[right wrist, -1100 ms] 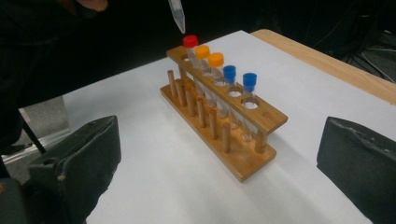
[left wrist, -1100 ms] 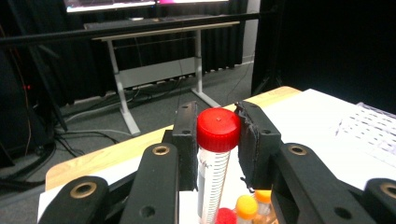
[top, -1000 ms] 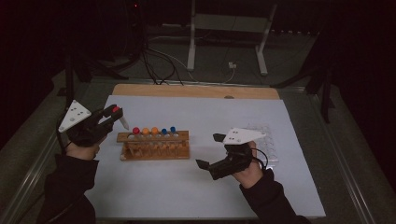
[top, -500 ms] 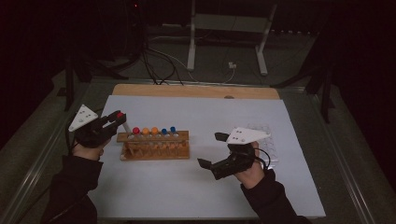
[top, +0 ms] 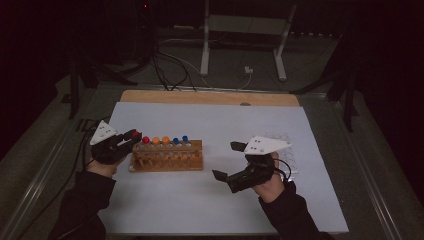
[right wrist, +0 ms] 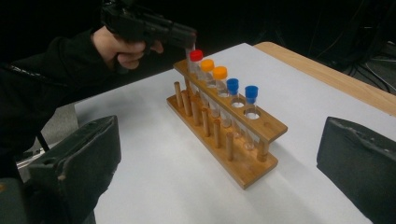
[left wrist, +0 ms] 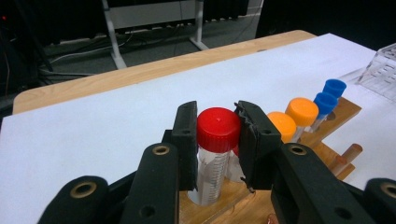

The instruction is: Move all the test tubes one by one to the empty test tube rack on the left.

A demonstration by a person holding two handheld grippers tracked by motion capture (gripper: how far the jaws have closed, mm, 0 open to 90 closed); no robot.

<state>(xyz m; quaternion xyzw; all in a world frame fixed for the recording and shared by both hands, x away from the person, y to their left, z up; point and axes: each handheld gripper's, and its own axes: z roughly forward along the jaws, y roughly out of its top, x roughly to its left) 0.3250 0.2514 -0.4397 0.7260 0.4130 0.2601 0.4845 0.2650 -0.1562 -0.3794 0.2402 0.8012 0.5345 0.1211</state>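
A wooden tube rack (top: 167,159) stands on the white sheet, left of centre. It holds one red-capped tube (top: 145,140), two orange-capped tubes (top: 161,140) and two blue-capped tubes (top: 180,140). My left gripper (top: 133,136) is at the rack's left end, shut on another red-capped tube (left wrist: 218,128) just under its cap. That tube stands upright with its lower end in the rack's end hole. My right gripper (top: 227,161) hovers to the right of the rack, jaws wide open and pointing at it, nothing between them. The rack (right wrist: 224,116) lies ahead of those jaws.
A clear plastic rack (top: 285,152) lies on the sheet by my right hand. The white sheet (top: 210,120) covers a wooden board whose far edge (top: 210,97) shows. Cables and a metal stand (top: 240,50) are on the floor beyond the table.
My left gripper has come down and to the right with the red-capped tube, from above the sheet to the rack's left end. The right gripper has barely moved.
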